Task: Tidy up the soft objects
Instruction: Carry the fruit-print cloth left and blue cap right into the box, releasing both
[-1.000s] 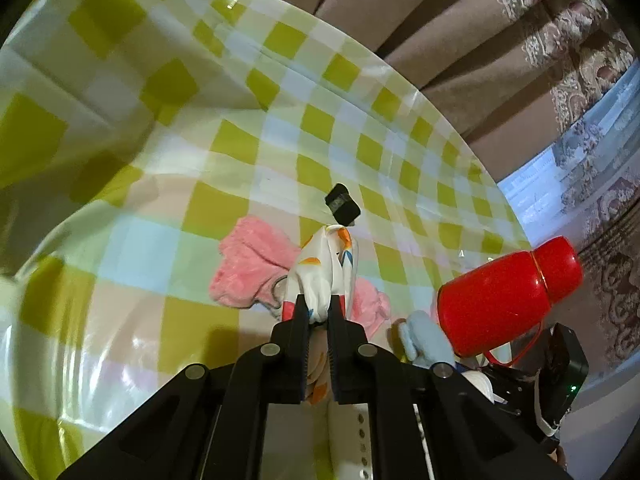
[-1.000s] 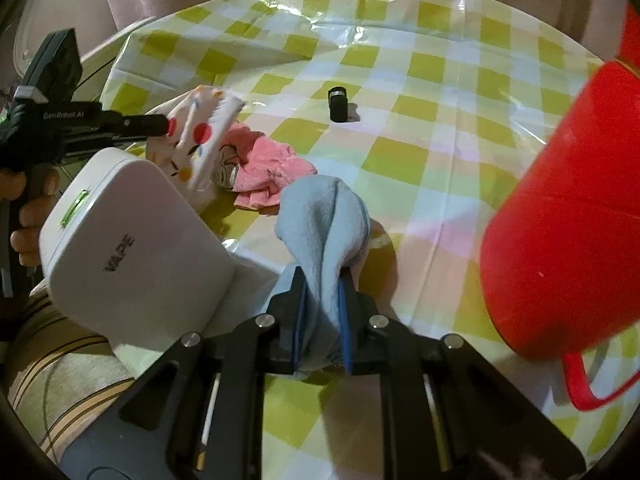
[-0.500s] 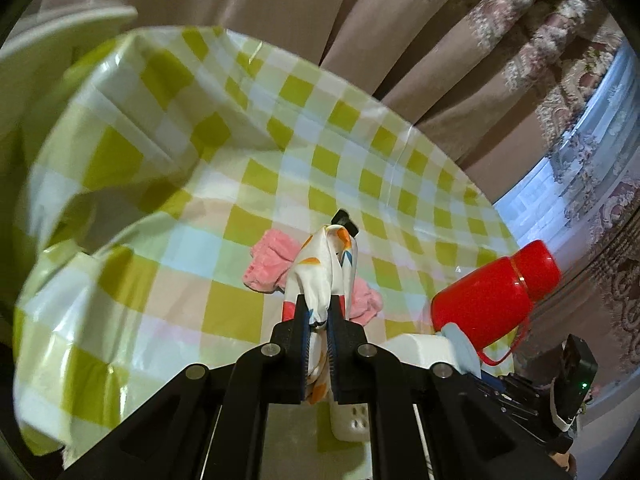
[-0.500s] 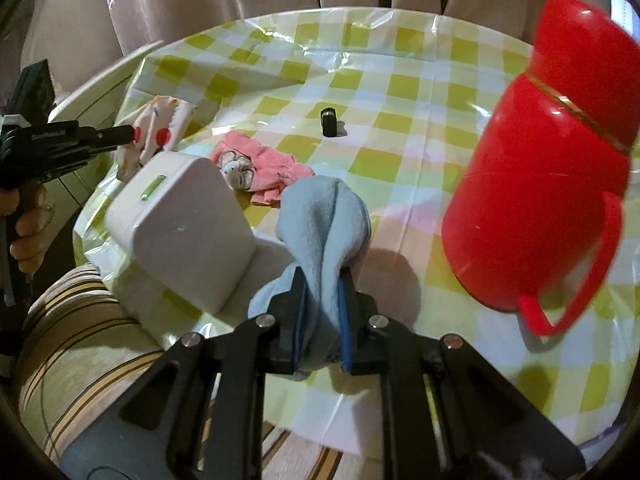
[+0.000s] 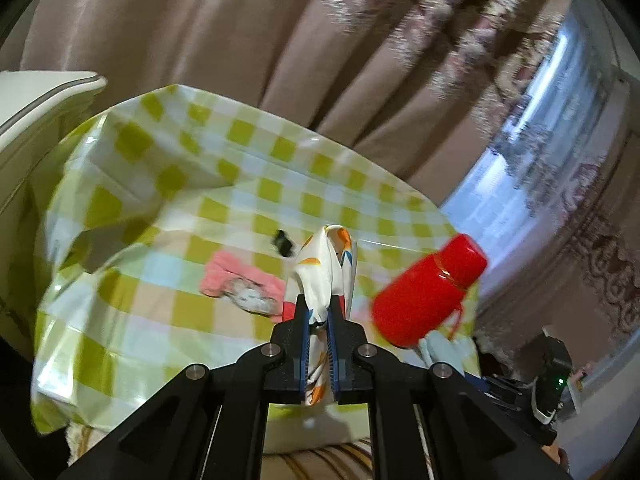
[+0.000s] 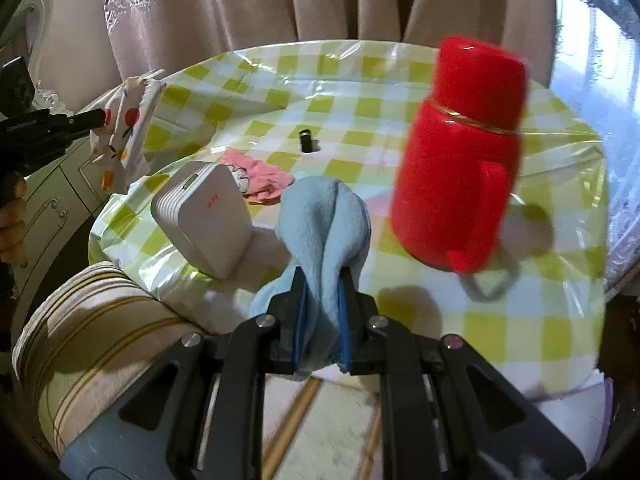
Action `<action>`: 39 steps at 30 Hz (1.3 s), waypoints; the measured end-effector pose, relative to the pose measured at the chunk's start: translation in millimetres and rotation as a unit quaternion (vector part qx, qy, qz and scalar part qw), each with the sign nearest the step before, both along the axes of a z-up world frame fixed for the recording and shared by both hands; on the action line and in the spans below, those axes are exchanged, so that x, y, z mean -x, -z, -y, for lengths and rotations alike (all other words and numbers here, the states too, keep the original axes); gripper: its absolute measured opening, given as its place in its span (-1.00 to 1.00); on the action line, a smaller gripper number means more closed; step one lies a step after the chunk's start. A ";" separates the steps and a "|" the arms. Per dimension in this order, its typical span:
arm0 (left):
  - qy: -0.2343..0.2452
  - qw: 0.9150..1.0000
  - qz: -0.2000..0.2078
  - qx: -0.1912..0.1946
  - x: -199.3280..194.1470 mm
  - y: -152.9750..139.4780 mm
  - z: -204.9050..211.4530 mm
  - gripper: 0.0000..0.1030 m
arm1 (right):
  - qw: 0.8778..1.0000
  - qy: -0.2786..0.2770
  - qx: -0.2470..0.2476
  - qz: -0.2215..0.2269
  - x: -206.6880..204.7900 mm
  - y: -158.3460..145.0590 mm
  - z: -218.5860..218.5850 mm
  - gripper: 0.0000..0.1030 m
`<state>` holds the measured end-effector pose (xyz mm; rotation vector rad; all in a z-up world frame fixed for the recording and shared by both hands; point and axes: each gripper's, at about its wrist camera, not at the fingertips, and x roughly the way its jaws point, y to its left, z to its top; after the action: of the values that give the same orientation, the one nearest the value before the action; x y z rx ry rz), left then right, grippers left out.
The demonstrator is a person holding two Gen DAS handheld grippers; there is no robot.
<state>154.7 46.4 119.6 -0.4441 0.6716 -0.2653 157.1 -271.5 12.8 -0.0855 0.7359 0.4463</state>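
Observation:
My left gripper (image 5: 319, 312) is shut on a white cloth with orange and red prints (image 5: 326, 268), held up off the table; in the right wrist view the same cloth (image 6: 128, 120) hangs from that gripper (image 6: 105, 116) at the far left. My right gripper (image 6: 322, 280) is shut on a light blue fleece cloth (image 6: 324, 216), lifted above the table's near edge. A pink cloth (image 6: 260, 176) lies crumpled on the green-checked tablecloth (image 6: 360, 108), also seen as pink cloth (image 5: 236, 276) in the left wrist view.
A red thermos flask (image 6: 464, 168) stands at the right of the table. A white box-shaped device (image 6: 204, 216) sits near the front edge. A small black object (image 6: 306, 140) lies mid-table. A striped cushion (image 6: 92, 320) is below; curtains hang behind.
Both grippers have pulled back and up from the table with their cloths still held. The table now appears farther away and the whole flask has come into view.

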 end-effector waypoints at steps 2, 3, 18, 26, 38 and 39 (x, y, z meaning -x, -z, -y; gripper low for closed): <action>0.018 1.000 0.002 0.004 6.5 -3.0 16.6 -0.84 | 1.000 0.009 0.002 0.004 9.1 -3.5 11.4 -0.66; 0.026 1.000 0.003 0.006 9.7 -3.9 24.4 -0.84 | 1.000 0.015 0.002 0.006 14.2 -5.3 18.7 -0.66; 0.176 0.983 -0.023 0.049 39.7 5.4 178.6 -0.84 | 0.987 0.162 0.017 0.007 95.4 -4.7 166.4 -0.66; 0.247 0.967 -0.053 0.035 39.2 24.4 270.4 -0.84 | 0.973 0.231 0.018 -0.009 128.6 9.9 233.8 -0.66; 0.317 0.944 -0.087 -0.021 36.4 53.7 357.9 -0.15 | 0.959 0.282 0.007 -0.028 139.4 25.9 274.0 0.06; 0.315 0.945 -0.088 -0.024 35.8 54.6 357.0 -0.14 | 0.959 0.281 0.005 -0.028 139.6 26.8 274.1 0.08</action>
<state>118.8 -310.6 65.0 -0.1951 0.9845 -0.8197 17.5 -545.5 -14.0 0.1280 0.7808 -0.0986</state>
